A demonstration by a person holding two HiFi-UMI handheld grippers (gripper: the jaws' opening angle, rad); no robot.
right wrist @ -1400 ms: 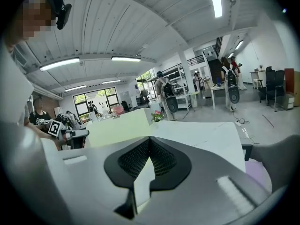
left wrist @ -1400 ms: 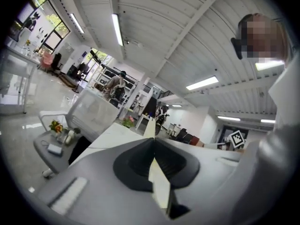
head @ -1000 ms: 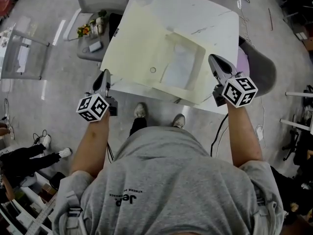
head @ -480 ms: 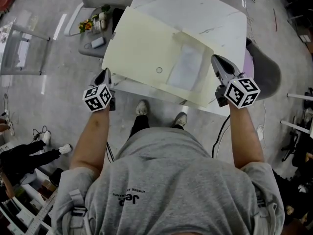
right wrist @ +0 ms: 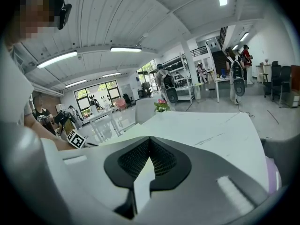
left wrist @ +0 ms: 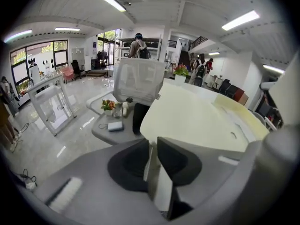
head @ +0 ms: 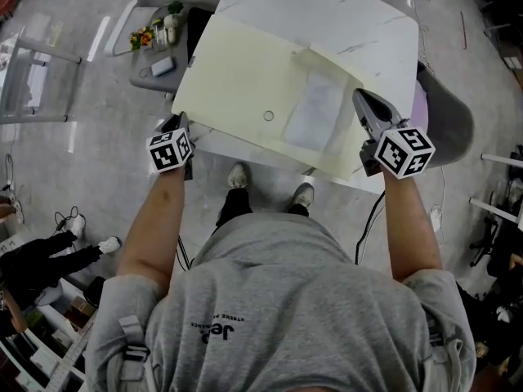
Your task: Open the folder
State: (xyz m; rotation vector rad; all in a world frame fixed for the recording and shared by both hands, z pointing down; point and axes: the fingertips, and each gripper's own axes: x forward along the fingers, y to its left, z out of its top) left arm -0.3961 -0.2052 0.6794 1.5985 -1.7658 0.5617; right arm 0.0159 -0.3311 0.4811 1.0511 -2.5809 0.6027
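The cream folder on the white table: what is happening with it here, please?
A person works on the cream folder with a handheld gripper in each hand. The folder lies spread open on the white table, its inner pocket showing. The right gripper is shut on a thin pale sheet, apparently the folder's right edge. The left gripper sits at the near left corner; its jaws have just been opening and stand slightly apart, and I cannot tell whether the edge is between them.
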